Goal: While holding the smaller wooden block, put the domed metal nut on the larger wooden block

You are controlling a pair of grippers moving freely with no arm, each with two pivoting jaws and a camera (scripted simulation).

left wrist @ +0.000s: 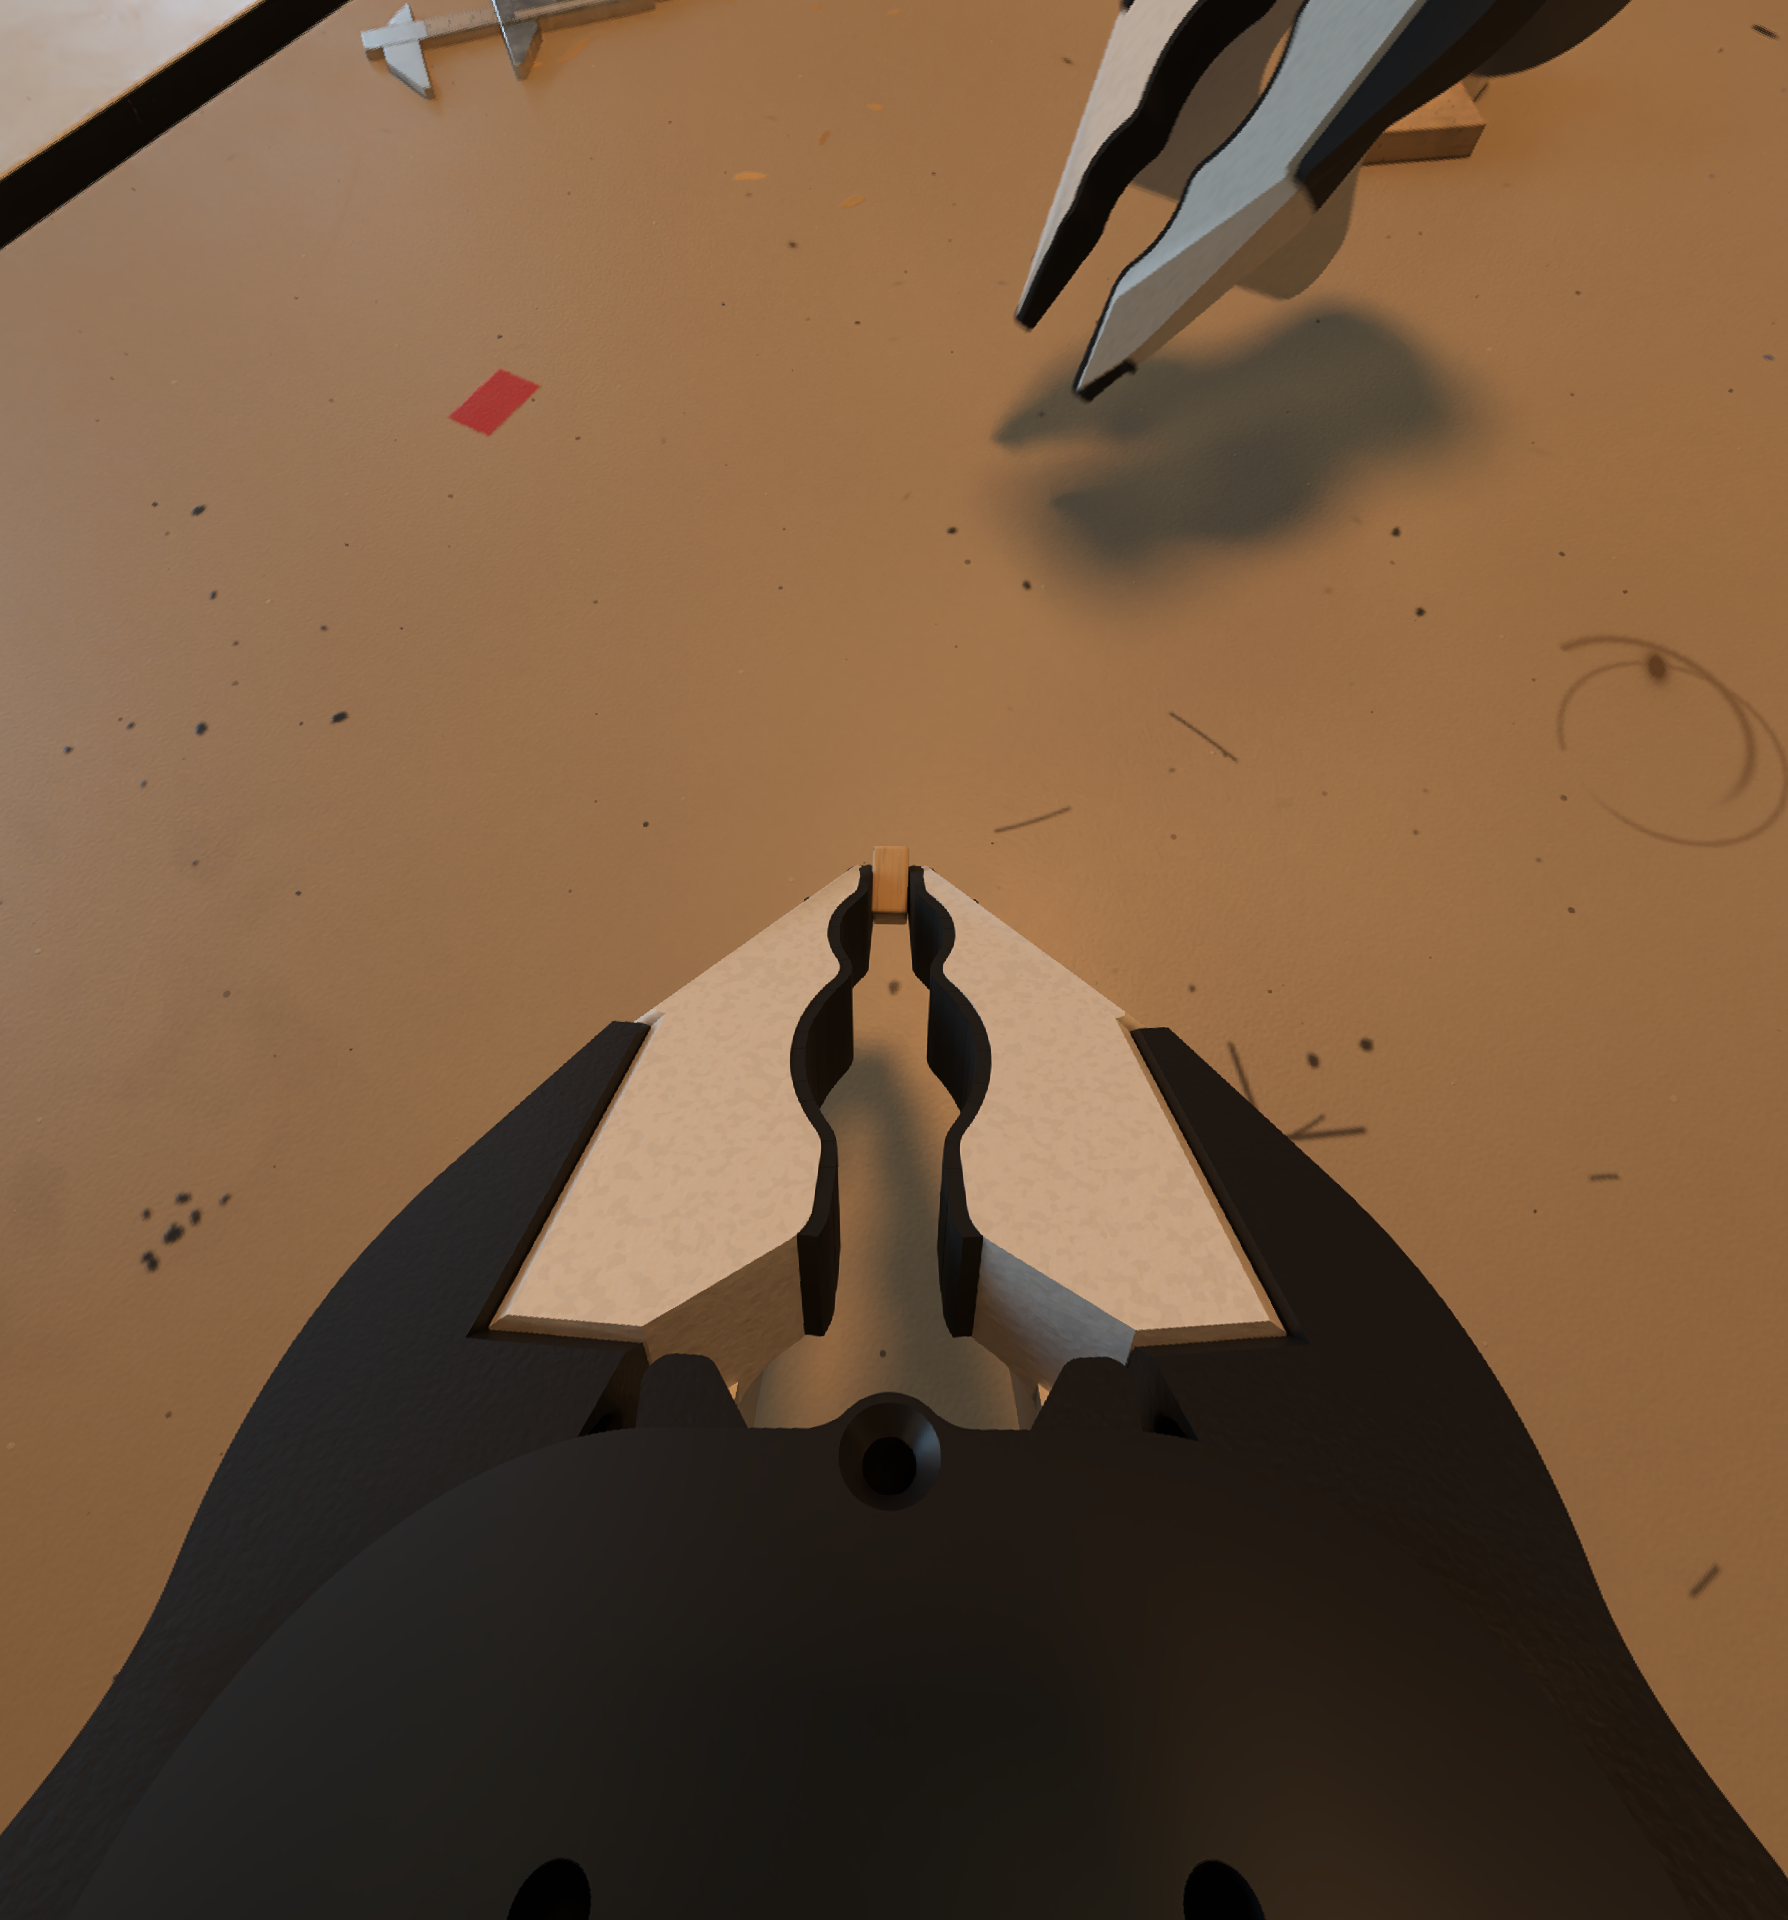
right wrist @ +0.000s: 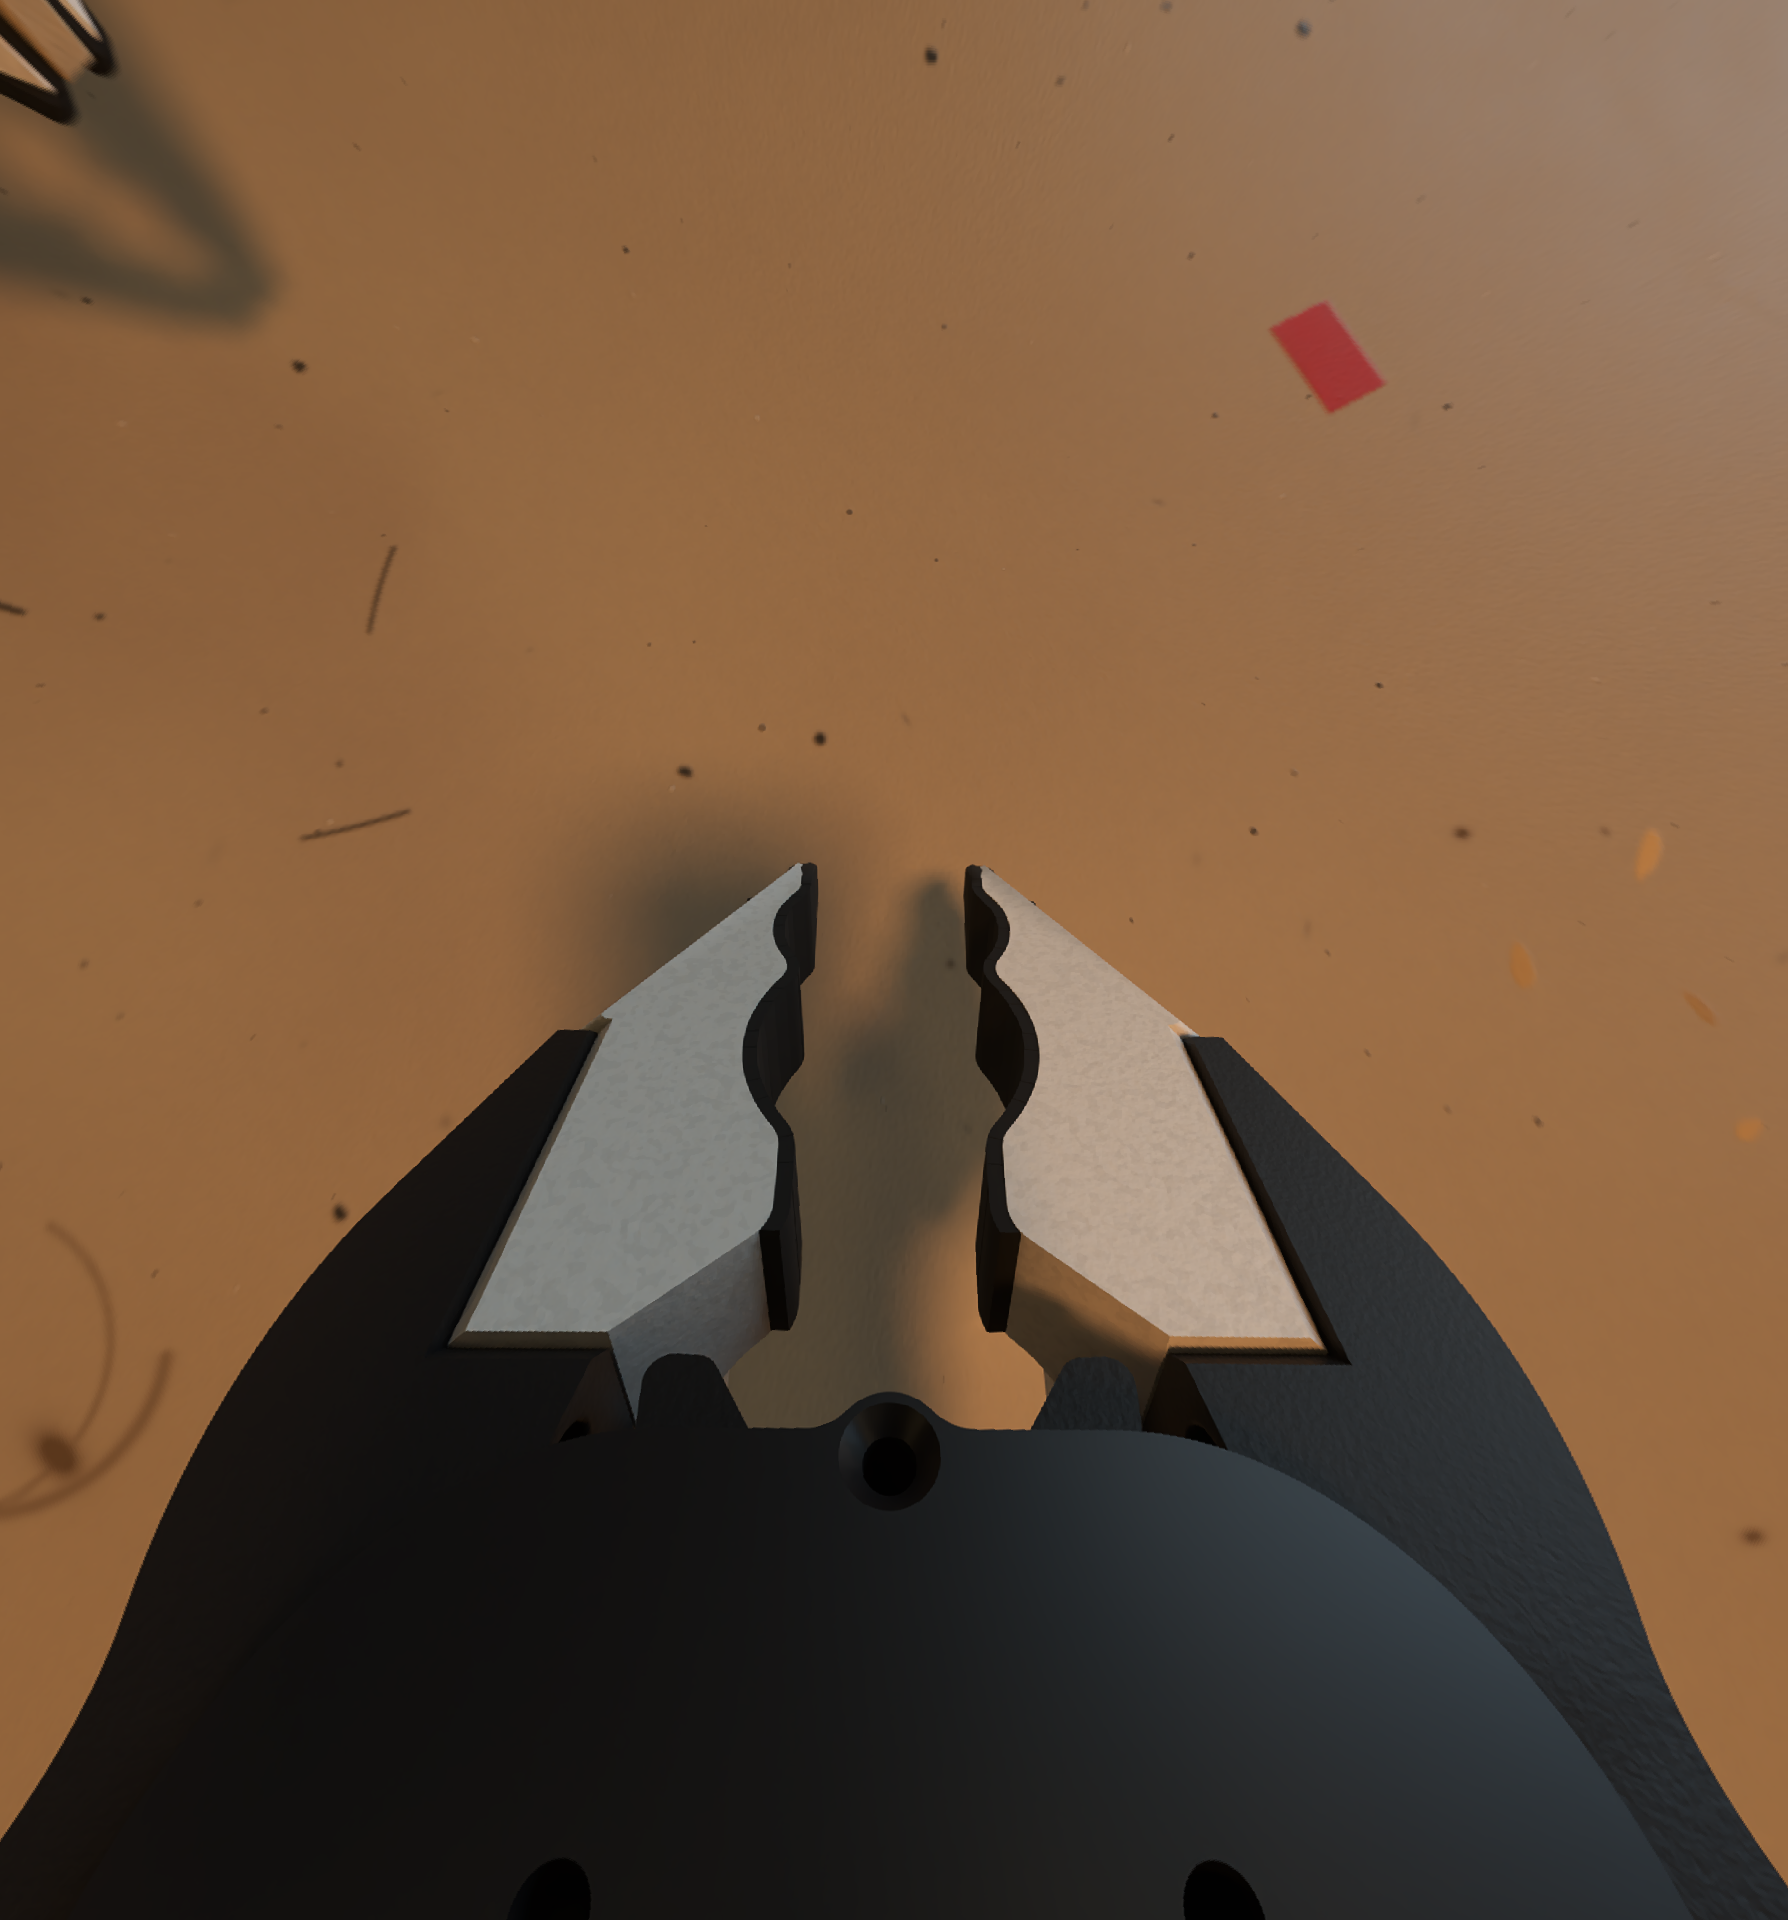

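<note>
My left gripper [left wrist: 890, 878] is shut on the smaller wooden block [left wrist: 890, 883], a small pale cube pinched at its fingertips above the brown table. My right gripper [right wrist: 890, 883] is open and empty, close above the table. It also shows in the left wrist view [left wrist: 1061, 348] at the upper right, jaws apart. The larger wooden block [left wrist: 1430, 133] lies flat behind it, mostly hidden by it. The left gripper's tips show in the top left corner of the right wrist view [right wrist: 79, 78]. The domed metal nut is not in either view.
A grey metal measuring tool [left wrist: 454, 42] lies at the far edge of the table. A red patch [left wrist: 495, 401] [right wrist: 1326, 356] is flat on the table. A black strip [left wrist: 90, 166] marks the table's edge at the top left.
</note>
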